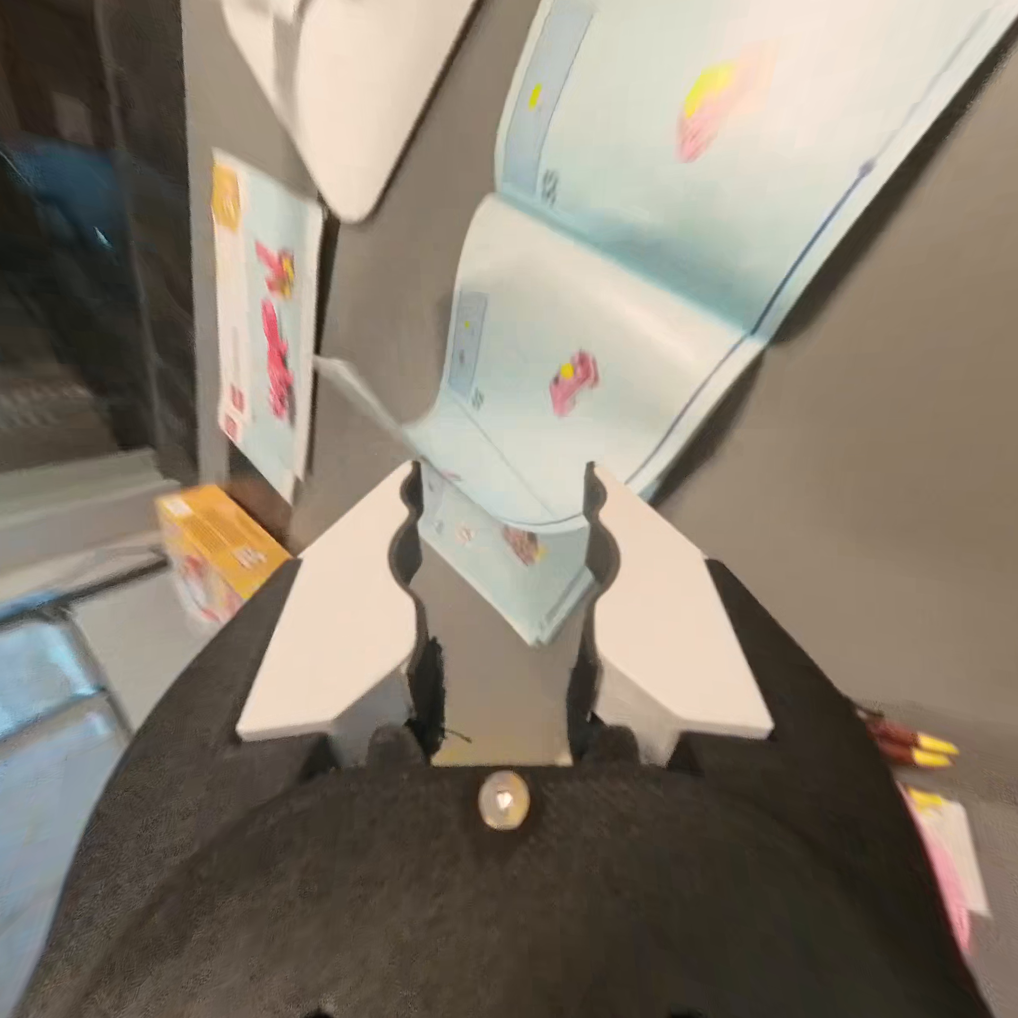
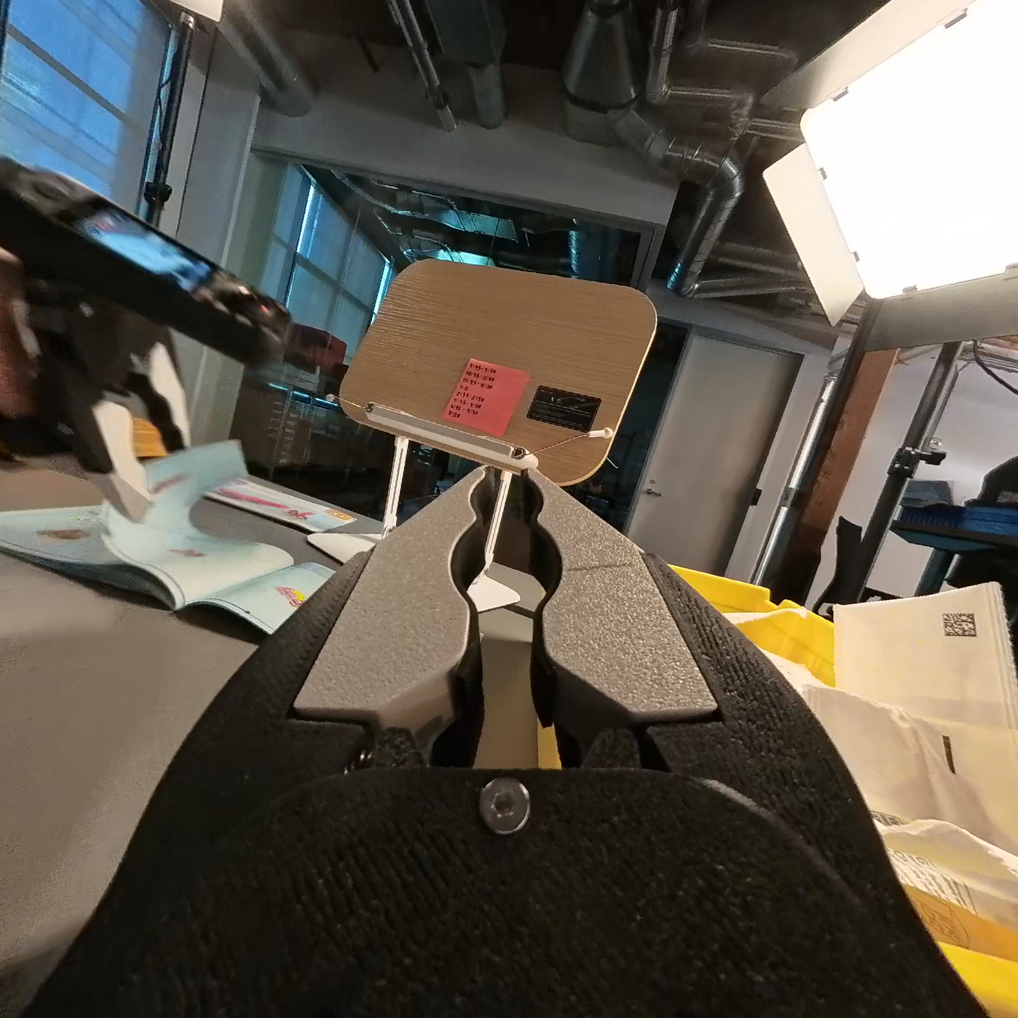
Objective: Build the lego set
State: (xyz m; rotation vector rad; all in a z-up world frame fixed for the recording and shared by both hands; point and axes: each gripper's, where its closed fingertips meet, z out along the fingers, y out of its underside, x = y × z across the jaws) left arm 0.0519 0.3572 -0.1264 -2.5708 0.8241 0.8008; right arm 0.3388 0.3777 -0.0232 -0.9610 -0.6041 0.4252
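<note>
An open booklet (image 1: 606, 308) with pale blue pages lies on the grey table (image 1: 826, 496), with one page curling upward. My left gripper (image 1: 504, 468) is open wide just above the booklet's near corner, and the page edge shows between its white fingers without being pressed. In the right wrist view the left gripper (image 2: 149, 468) reaches down onto the booklet (image 2: 165, 551), with one white fingertip (image 2: 129, 496) at the raised page. My right gripper (image 2: 508, 474) has its grey fingers drawn nearly together with nothing between them, and points at a wooden book stand (image 2: 496, 330).
A second leaflet (image 1: 259, 341) and a yellow box (image 1: 220, 540) lie left of the booklet. The stand's white base (image 1: 352, 110) is beyond. A yellow bin (image 2: 760, 606) with white packets (image 2: 909, 688) sits at the right. Brown pencils (image 1: 914, 752) lie nearby. A bright lamp panel (image 2: 909, 193) hangs at the upper right. My right fingertips sit around 30 centimetres from my left ones.
</note>
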